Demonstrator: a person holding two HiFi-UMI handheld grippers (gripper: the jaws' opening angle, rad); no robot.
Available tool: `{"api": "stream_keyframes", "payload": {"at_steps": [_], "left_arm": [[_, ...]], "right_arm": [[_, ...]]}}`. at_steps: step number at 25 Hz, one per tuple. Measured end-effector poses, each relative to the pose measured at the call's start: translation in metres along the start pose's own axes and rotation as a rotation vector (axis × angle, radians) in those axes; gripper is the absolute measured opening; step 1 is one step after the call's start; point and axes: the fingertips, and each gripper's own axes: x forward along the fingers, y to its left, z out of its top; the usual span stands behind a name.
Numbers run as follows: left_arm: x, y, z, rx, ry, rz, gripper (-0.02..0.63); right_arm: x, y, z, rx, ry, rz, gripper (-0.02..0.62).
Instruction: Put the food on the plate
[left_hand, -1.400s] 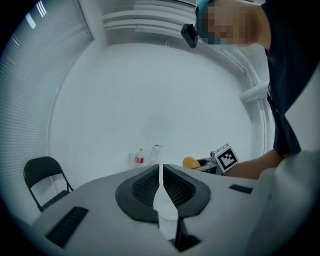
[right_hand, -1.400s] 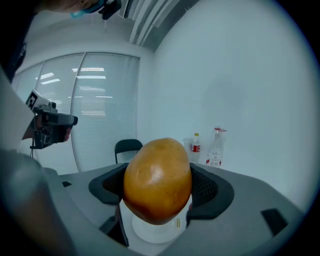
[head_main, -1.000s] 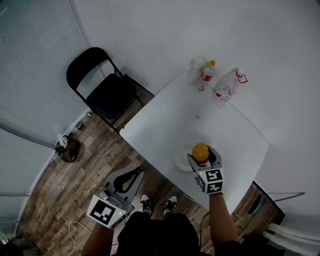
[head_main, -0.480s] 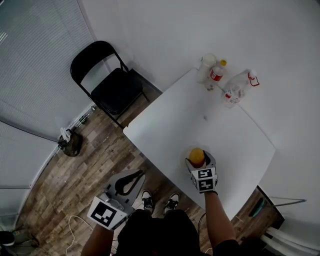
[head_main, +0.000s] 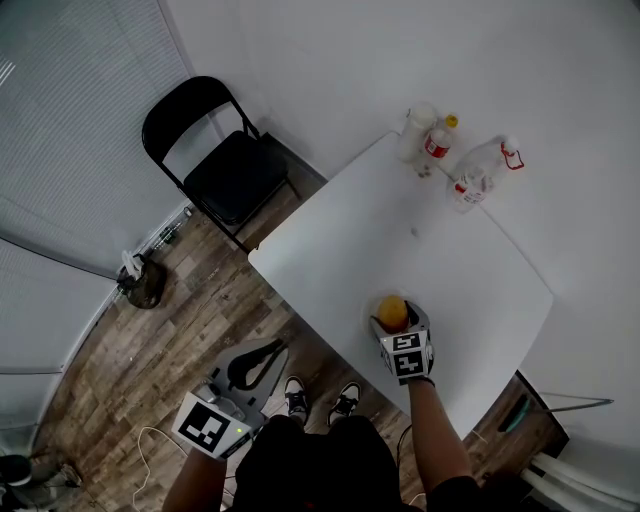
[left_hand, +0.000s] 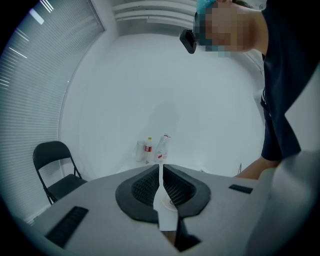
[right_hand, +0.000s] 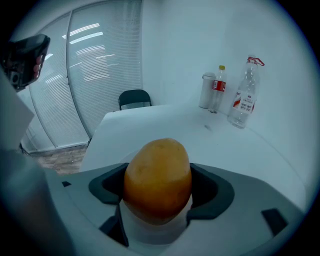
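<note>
Left gripper (head_main: 262, 356) is hanging out over the wood floor (head_main: 150, 350), just off the table (head_main: 450, 250), with its jaws pressed together on nothing. Moving right, the right gripper (head_main: 396, 318) is clamping a yellow-orange fruit (head_main: 392, 311) right over the white plate (head_main: 366, 312) by the table's near edge. Bottles (head_main: 470, 180) are sitting way back at the far corner.

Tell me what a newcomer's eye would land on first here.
The orange-yellow egg-shaped food item stands out most. It is clamped in the right gripper over the round white plate, at the near edge of the white table. Next come the black folding chair by the wall on the left, and the left gripper, shut and empty, low over the wooden floor.
</note>
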Motion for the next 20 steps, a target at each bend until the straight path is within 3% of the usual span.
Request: {"api": "stream_keyframes", "payload": {"at_steps": [11, 20], "left_arm": [[-0.016, 0.001, -0.004, 0.006, 0.004, 0.030, 0.043], [-0.027, -0.012, 0.011, 0.016, -0.038, 0.001, 0.042]], "right_arm": [[-0.012, -0.004, 0.014, -0.005, -0.062, -0.019, 0.377], [-0.098, -0.002, 0.089, -0.015, -0.299, -0.048, 0.377]]}}
